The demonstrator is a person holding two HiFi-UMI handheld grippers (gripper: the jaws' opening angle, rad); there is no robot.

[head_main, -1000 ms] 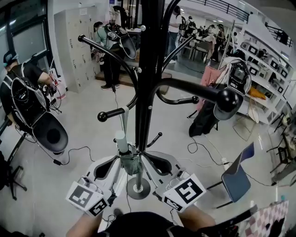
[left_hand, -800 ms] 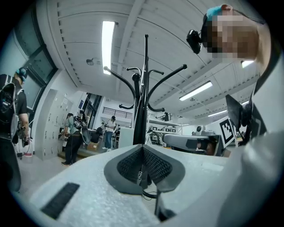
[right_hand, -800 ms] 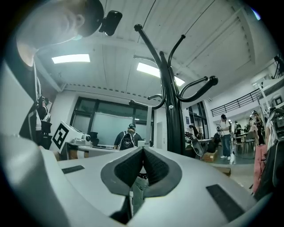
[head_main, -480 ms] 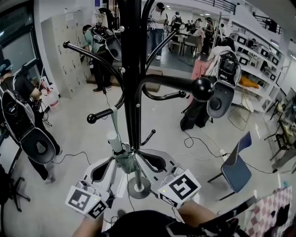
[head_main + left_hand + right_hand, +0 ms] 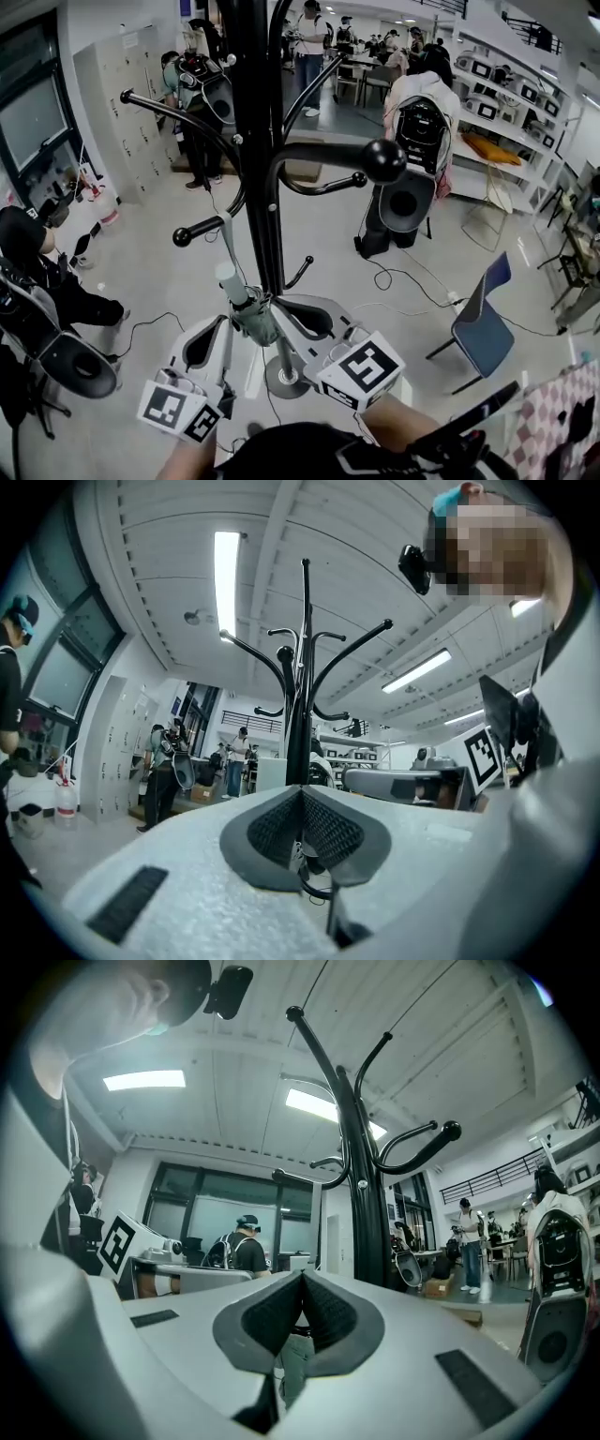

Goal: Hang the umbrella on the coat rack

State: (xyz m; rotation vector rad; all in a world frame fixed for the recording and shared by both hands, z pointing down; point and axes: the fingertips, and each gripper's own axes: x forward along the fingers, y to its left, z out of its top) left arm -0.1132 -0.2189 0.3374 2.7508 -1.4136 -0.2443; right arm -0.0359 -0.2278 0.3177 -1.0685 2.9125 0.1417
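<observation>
**Holding the umbrella up by the rack, low hooks just above**

I am holding the umbrella (image 5: 254,323) in front of me, just on the near side of the rack (image 5: 255,141), above its round base. My right tongs (image 5: 278,321) are pinching the green folded cloth; in the right gripper view it is showing between the pads. My left tongs (image 5: 236,322) are pressed together too, and a dark loop (image 5: 315,885) is hanging right under their pads, so I judge they are gripping that loop. Whether it is the umbrella's strap I cannot tell.

The umbrella is standing nearly upright, its long axis running almost along the pole, with the pale handle (image 5: 230,280) leaning a little left and far. The ball-tipped hook (image 5: 201,231) is reaching out just above and left of that handle, on my left tongs' side. A smaller hook (image 5: 302,273) is sitting right of the pole, nearer my right tongs. Both lie above the tongs.
</observation>
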